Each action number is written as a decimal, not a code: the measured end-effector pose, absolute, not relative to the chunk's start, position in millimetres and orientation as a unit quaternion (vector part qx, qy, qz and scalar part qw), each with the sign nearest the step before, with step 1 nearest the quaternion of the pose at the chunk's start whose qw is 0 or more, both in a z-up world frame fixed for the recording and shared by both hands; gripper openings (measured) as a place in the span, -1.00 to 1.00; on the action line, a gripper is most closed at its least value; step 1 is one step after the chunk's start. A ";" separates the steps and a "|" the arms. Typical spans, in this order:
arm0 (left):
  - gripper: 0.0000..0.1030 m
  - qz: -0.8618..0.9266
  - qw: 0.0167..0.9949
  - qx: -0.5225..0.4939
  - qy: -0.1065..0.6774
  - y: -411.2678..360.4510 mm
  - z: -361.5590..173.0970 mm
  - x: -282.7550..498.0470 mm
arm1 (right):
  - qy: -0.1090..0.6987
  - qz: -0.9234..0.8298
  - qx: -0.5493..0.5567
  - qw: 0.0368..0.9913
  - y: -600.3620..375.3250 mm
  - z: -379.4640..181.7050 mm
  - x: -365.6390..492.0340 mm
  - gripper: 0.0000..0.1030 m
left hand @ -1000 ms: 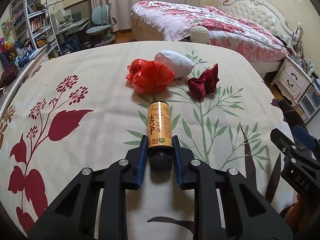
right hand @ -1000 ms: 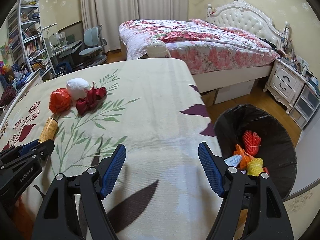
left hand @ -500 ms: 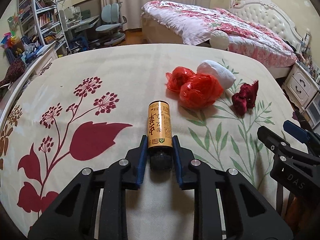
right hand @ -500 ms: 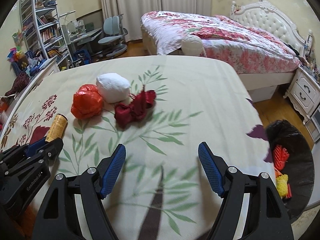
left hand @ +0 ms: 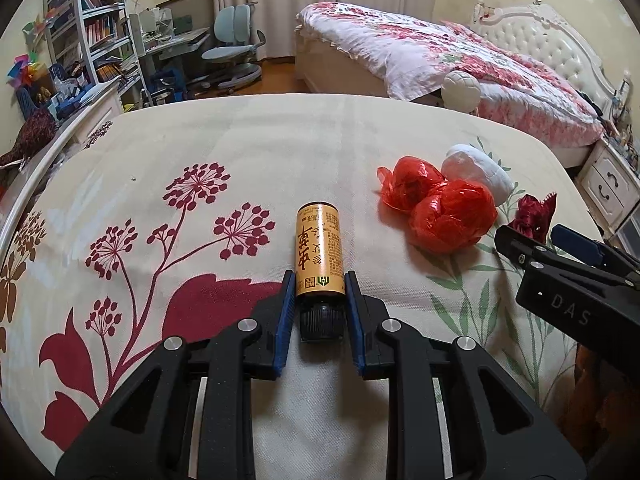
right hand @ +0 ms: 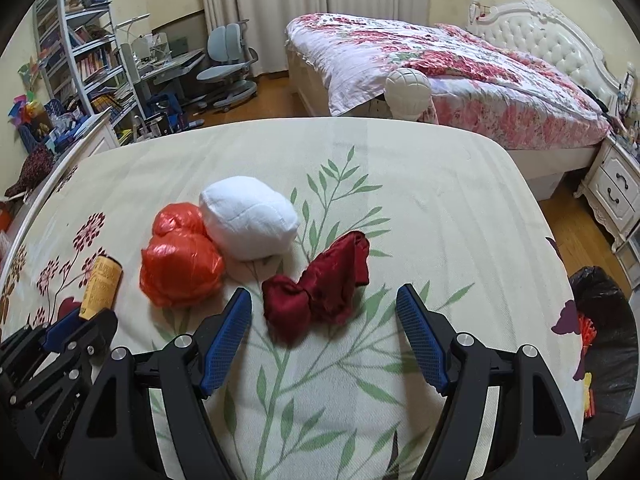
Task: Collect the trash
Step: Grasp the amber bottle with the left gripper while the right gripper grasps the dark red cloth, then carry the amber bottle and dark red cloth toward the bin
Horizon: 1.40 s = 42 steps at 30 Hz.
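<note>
**Bottle in hand, cloth next for the bin**

While the left gripper (left hand: 320, 300) clamps the gold-label bottle (left hand: 319, 248) by its black cap end, the right gripper (right hand: 324, 336) hangs wide open above the bedspread (right hand: 440, 208), nothing btwn its pads; the crumpled dark-red cloth (right hand: 320, 280) lies just ahead of them; best approach, prob.: centre over the thickest bunch, close low, avoid snagging the spread; red plastic bag (right hand: 180, 268) and white wad (right hand: 248, 224) wait touching; bin (right hand: 612, 360) sits at right, off the bed.
</note>
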State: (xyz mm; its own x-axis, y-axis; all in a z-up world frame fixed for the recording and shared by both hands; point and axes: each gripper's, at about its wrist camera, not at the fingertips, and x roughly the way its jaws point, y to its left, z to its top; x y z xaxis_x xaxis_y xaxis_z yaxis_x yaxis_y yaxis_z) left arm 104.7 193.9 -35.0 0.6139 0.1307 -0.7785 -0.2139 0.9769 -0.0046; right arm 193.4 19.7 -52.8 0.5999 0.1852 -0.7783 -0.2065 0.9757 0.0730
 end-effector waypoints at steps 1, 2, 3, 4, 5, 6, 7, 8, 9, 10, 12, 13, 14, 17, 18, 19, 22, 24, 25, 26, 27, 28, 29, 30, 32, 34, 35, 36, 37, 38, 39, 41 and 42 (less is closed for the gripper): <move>-0.55 0.096 0.897 -0.050 0.429 194.6 -34.9 105.4 | 0.435 0.109 -0.010 0.894 19.5 -53.5 193.5 0.33; -0.55 0.096 0.897 -0.051 0.429 195.1 -34.8 105.9 | 0.434 0.106 -0.011 0.895 19.1 -52.8 193.4 0.23; -0.55 0.095 0.897 -0.051 0.429 195.3 -34.8 106.3 | 0.432 0.105 -0.013 0.895 19.9 -52.1 191.7 0.12; -0.55 0.095 0.897 -0.051 0.429 195.2 -34.7 106.8 | 0.431 0.104 -0.016 0.896 20.4 -51.6 189.9 0.05; -0.55 0.095 0.897 -0.051 0.429 195.3 -34.4 106.9 | 0.430 0.106 -0.019 0.897 20.8 -50.9 187.7 -0.06; -0.55 0.094 0.897 -0.050 0.428 195.5 -33.9 106.8 | 0.429 0.108 -0.020 0.897 21.5 -50.1 184.9 -0.13; -0.55 0.093 0.898 -0.051 0.428 195.3 -33.5 106.6 | 0.428 0.111 -0.019 0.897 20.6 -49.8 182.3 -0.16; -0.55 0.092 0.898 -0.051 0.427 195.3 -33.0 106.3 | 0.428 0.113 -0.019 0.897 20.1 -49.3 179.3 -0.19; -0.55 0.091 0.898 -0.051 0.427 195.2 -32.3 105.9 | 0.428 0.114 -0.019 0.896 19.6 -49.0 176.4 -0.20; -0.55 0.090 0.899 -0.051 0.426 195.0 -31.8 105.5 | 0.428 0.116 -0.017 0.896 18.2 -48.7 173.1 -0.20; -0.55 0.089 0.899 -0.052 0.425 194.1 -31.5 103.6 | 0.428 0.119 -0.016 0.896 14.0 -48.5 166.2 -0.21; -0.55 0.087 0.899 -0.053 0.425 193.4 -30.9 102.2 | 0.427 0.121 -0.017 0.896 11.6 -48.1 163.0 -0.21; -0.55 0.085 0.899 -0.055 0.426 192.6 -31.0 100.4 | 0.426 0.121 -0.017 0.896 8.9 -47.9 158.7 -0.22; -0.55 0.077 0.899 -0.058 0.427 187.4 -31.0 94.6 | 0.424 0.121 -0.017 0.897 -1.2 -46.3 147.4 -0.22; -0.55 0.076 0.900 -0.058 0.426 185.2 -30.6 92.3 | 0.423 0.121 -0.017 0.898 -5.0 -45.8 143.9 -0.22; -0.55 0.074 0.900 -0.058 0.425 182.4 -30.0 90.0 | 0.423 0.120 -0.018 0.898 -8.5 -45.6 139.3 -0.22; -0.55 0.063 0.902 -0.056 0.423 170.9 -27.8 82.5 | 0.420 0.114 -0.018 0.900 -20.0 -44.5 129.1 -0.22; -0.55 0.057 0.904 -0.054 0.420 163.6 -26.2 78.2 | 0.420 0.111 -0.017 0.901 -27.8 -44.0 122.9 -0.22; -0.55 0.052 0.905 -0.052 0.419 158.2 -25.1 75.1 | 0.419 0.109 -0.016 0.901 -31.6 -43.8 119.8 -0.22; -0.55 0.048 0.906 -0.051 0.418 154.3 -24.5 73.2 | 0.418 0.107 -0.016 0.902 -35.1 -43.3 116.3 -0.22; -0.55 0.043 0.906 -0.050 0.418 149.6 -23.8 70.7 | 0.417 0.105 -0.016 0.903 -38.2 -42.8 113.1 -0.22; -0.55 0.039 0.907 -0.049 0.417 145.8 -23.1 69.2 | 0.416 0.103 -0.015 0.903 -41.8 -42.2 109.7 -0.22; -0.55 0.035 0.907 -0.047 0.416 141.1 -22.4 66.8 | 0.415 0.100 -0.015 0.904 -45.3 -41.5 106.3 -0.22; -0.55 0.030 0.908 -0.046 0.416 136.5 -21.8 64.7 | 0.413 0.098 -0.015 0.905 -48.7 -41.0 103.4 -0.22; -0.55 0.023 0.908 -0.043 0.415 128.3 -20.8 61.3 | 0.412 0.093 -0.013 0.907 -55.9 -40.3 98.6 -0.22; -0.55 0.017 0.909 -0.040 0.414 121.1 -19.7 58.1 | 0.410 0.088 -0.010 0.908 -63.9 -39.7 94.1 -0.22; -0.55 0.013 0.910 -0.038 0.414 116.6 -18.9 56.5 | 0.408 0.085 -0.009 0.909 -67.8 -39.1 92.0 -0.22; -0.55 0.009 0.910 -0.036 0.413 111.6 -18.4 54.9 | 0.407 0.081 -0.008 0.910 -71.7 -38.7 89.4 -0.22; -0.55 0.006 0.910 -0.035 0.413 108.7 -17.9 54.3 | 0.405 0.077 -0.007 0.911 -75.3 -38.2 86.9 -0.22; -0.55 0.002 0.911 -0.033 0.412 104.2 -17.2 53.6 | 0.404 0.073 -0.006 0.912 -79.6 -37.6 85.2 -0.22; -0.55 -0.002 0.911 -0.031 0.412 99.9 -16.2 53.3 | 0.402 0.070 -0.005 0.913 -83.8 -37.2 83.3 -0.22; -0.55 -0.011 0.912 -0.025 0.410 87.5 -15.1 51.4 | 0.399 0.060 -0.001 0.915 -94.1 -36.3 81.0 -0.22; -0.55 -0.016 0.912 -0.023 0.409 82.6 -14.4 51.0 | 0.398 0.055 0.001 0.916 -99.6 -35.5 80.2 -0.22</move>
State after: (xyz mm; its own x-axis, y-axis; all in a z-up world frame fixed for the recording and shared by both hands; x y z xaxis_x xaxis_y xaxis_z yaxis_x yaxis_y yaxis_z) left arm 51.0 82.6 -14.4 0.6650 -0.0475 -0.7453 0.0096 0.9984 -0.0551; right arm 80.2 -99.6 -35.5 0.6769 0.1008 -0.7291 -0.0993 0.9940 0.0452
